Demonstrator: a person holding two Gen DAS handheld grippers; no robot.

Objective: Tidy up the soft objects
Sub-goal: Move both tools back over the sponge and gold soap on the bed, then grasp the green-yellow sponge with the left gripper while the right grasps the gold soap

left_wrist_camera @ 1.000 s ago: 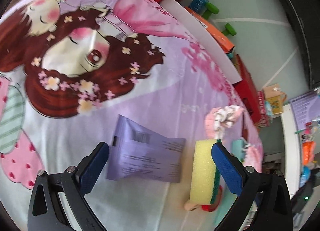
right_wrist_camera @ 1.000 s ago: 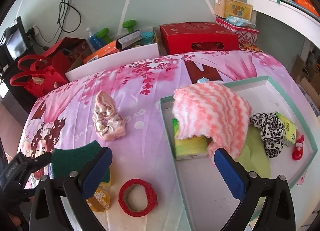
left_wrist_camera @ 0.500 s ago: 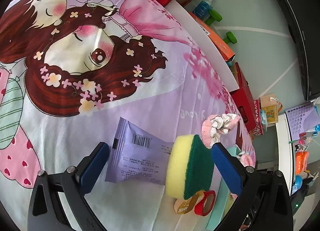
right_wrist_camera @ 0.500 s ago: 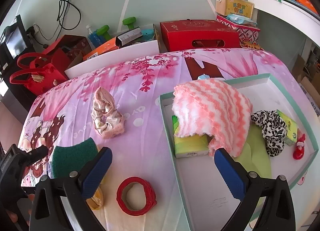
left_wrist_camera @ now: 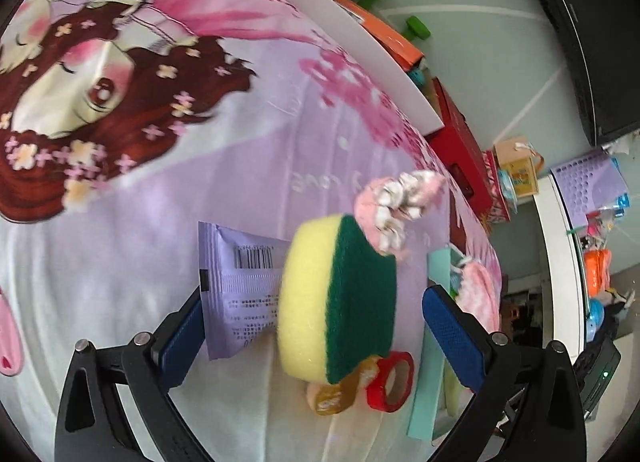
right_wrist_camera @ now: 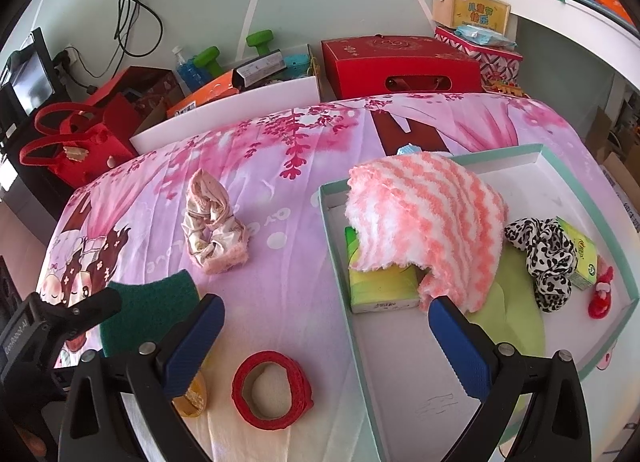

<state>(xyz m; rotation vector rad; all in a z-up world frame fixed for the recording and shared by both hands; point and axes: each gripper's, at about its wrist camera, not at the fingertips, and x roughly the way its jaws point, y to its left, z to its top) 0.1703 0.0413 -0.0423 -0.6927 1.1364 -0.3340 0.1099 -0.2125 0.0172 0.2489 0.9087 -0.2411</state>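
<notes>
A yellow sponge with a green scouring face (left_wrist_camera: 336,298) lies tilted on the printed bedsheet, leaning on a yellow tape roll (left_wrist_camera: 336,394). My left gripper (left_wrist_camera: 312,314) is open, and the sponge sits between its blue pads without touching them. A pink scrunchie (left_wrist_camera: 392,201) lies just beyond the sponge. In the right wrist view my right gripper (right_wrist_camera: 326,314) hangs open over the near left rim of the teal tray (right_wrist_camera: 332,229). The tray holds a pink-and-white fuzzy cloth (right_wrist_camera: 424,217), a leopard scrunchie (right_wrist_camera: 540,254) and a green tissue pack (right_wrist_camera: 380,286). The sponge (right_wrist_camera: 148,310) and pink scrunchie (right_wrist_camera: 212,229) lie left of the tray.
A purple packet (left_wrist_camera: 240,286) lies under my left gripper's left finger. A red tape ring (right_wrist_camera: 272,390) and the yellow roll (right_wrist_camera: 192,394) sit near the bed's front edge. A green box (right_wrist_camera: 580,258) and a small red toy (right_wrist_camera: 600,294) lie in the tray. Boxes and bags crowd the floor behind.
My left gripper has swung right and closed in on the sponge, which now sits centred between the pads. The right gripper has barely shifted.
</notes>
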